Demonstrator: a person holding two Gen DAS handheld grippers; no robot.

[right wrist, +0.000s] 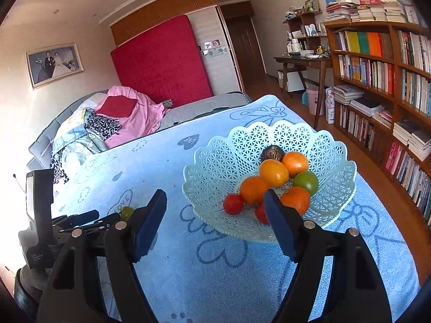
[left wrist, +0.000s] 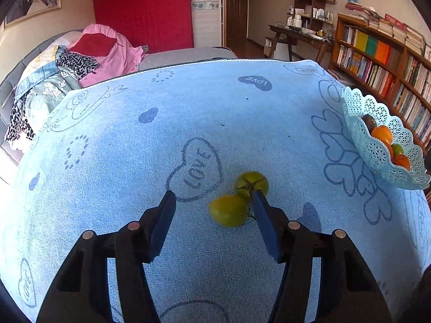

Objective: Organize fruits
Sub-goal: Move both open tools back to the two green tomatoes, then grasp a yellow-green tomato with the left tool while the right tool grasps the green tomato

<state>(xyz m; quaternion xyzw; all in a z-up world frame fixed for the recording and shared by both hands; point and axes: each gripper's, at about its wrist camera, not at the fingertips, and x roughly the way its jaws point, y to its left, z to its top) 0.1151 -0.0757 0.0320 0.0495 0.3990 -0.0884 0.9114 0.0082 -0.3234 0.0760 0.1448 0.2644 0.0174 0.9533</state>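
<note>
Green tomatoes (left wrist: pixel 238 199), two, wait on the worktop (left wrist: pixel 134 148) before the released left tool (left wrist: pixel 212 197); the basket (right wrist: pixel 215 167) holds the other fruits.

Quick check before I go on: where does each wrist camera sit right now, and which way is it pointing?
Left wrist: on the left hand-held gripper, low over the blue towel, facing two green fruits; its open fingers show.
Right wrist: on the right hand-held gripper, higher, facing the lattice basket of fruit; its open fingers and the left unit at the left edge show.
Shared: towel, basket, a green fruit, red mattress, bookshelf.
</note>
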